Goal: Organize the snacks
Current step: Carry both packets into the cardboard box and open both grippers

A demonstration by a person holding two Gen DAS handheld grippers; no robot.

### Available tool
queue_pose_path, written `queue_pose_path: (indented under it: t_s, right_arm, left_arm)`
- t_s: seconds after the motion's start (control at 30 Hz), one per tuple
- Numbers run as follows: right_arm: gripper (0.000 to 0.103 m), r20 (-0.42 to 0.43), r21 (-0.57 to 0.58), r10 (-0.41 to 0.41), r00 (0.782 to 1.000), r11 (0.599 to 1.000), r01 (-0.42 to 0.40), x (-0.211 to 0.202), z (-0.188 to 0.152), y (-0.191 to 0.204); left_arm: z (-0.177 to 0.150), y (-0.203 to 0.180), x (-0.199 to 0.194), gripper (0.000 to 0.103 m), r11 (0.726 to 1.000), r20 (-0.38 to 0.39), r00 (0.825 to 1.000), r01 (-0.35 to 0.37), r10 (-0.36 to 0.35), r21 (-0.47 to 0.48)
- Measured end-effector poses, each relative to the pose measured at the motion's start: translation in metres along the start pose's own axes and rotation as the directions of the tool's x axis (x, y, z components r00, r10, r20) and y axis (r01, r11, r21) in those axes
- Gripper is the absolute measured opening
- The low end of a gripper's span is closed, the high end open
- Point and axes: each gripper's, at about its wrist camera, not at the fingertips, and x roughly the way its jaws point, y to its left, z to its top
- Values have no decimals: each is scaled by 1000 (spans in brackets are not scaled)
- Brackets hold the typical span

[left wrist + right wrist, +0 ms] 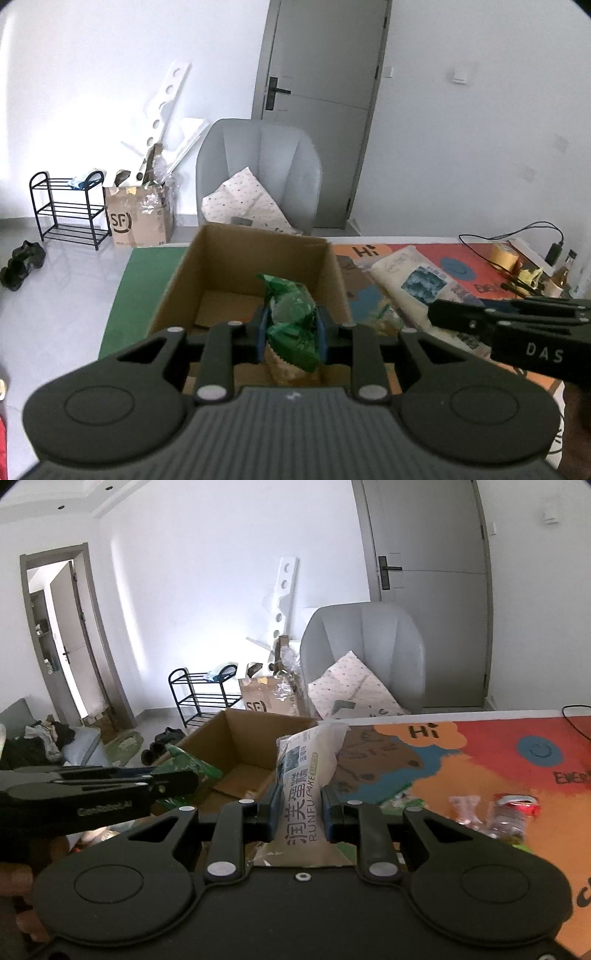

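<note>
My left gripper [291, 334] is shut on a green snack bag [291, 317] and holds it over the near edge of an open cardboard box [255, 254]. My right gripper [298, 810] is shut on a white cake bag [304, 771] printed RUNFU CAKE, just right of the same box [236, 734]. The white bag [417, 284] and the right gripper's side [517, 325] also show in the left wrist view. The left gripper [110, 786] with the green bag [192, 768] shows in the right wrist view.
The table carries a colourful mat [480, 760] with clear snack packets [509, 812] on it. A tape roll [504, 254], bottles and a cable lie at the far right. A grey chair [258, 170] stands behind the table.
</note>
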Motion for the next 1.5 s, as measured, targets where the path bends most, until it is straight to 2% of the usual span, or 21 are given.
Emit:
queue_pose_path:
  t_s: [0.17, 0.33, 0.47, 0.6, 0.87, 0.93, 1.0, 1.13, 1.2, 1.3, 1.5]
  right_arm:
    - [22, 3, -14, 12, 1000, 1000, -12, 12, 7, 16]
    - [22, 2, -17, 33, 999, 999, -33, 24, 12, 25]
    - [22, -5, -16, 47, 999, 999, -47, 32, 15, 29]
    - [22, 2, -11, 66, 998, 998, -66, 36, 19, 32]
    - [23, 8, 6, 158, 987, 987, -158, 47, 25, 43]
    - [30, 17, 0, 179, 984, 984, -179, 44, 25, 44]
    - [47, 23, 9, 156, 988, 988, -156, 40, 25, 41]
    - [55, 24, 28, 125, 992, 992, -126, 30, 22, 29]
    - [63, 21, 39, 106, 994, 994, -107, 24, 19, 22]
    - [69, 16, 54, 84, 996, 995, -85, 18, 13, 12]
    - [73, 4, 75, 45, 999, 996, -45, 8, 3, -4]
  left_arm:
    - [1, 13, 11, 28, 1000, -38, 999, -13, 12, -24]
    - [1, 18, 4, 32, 999, -29, 999, -29, 28, -23]
    - [0, 24, -9, 51, 999, -10, 1000, -24, 23, -49]
    - [-1, 32, -13, 66, 996, -10, 999, -38, 38, -79]
    - [-5, 41, -26, 84, 990, 13, 996, -86, 88, -110]
    - [-6, 42, -26, 84, 989, 9, 995, -95, 96, -114]
    - [-5, 43, -25, 85, 988, 0, 995, -104, 104, -115]
    - [-5, 41, -24, 86, 988, 0, 995, -104, 105, -117]
    - [-3, 38, -22, 89, 987, 2, 994, -104, 105, -119]
    - [-3, 33, -22, 91, 989, 6, 995, -98, 99, -114]
    - [-3, 20, -22, 92, 993, 7, 998, -69, 70, -92]
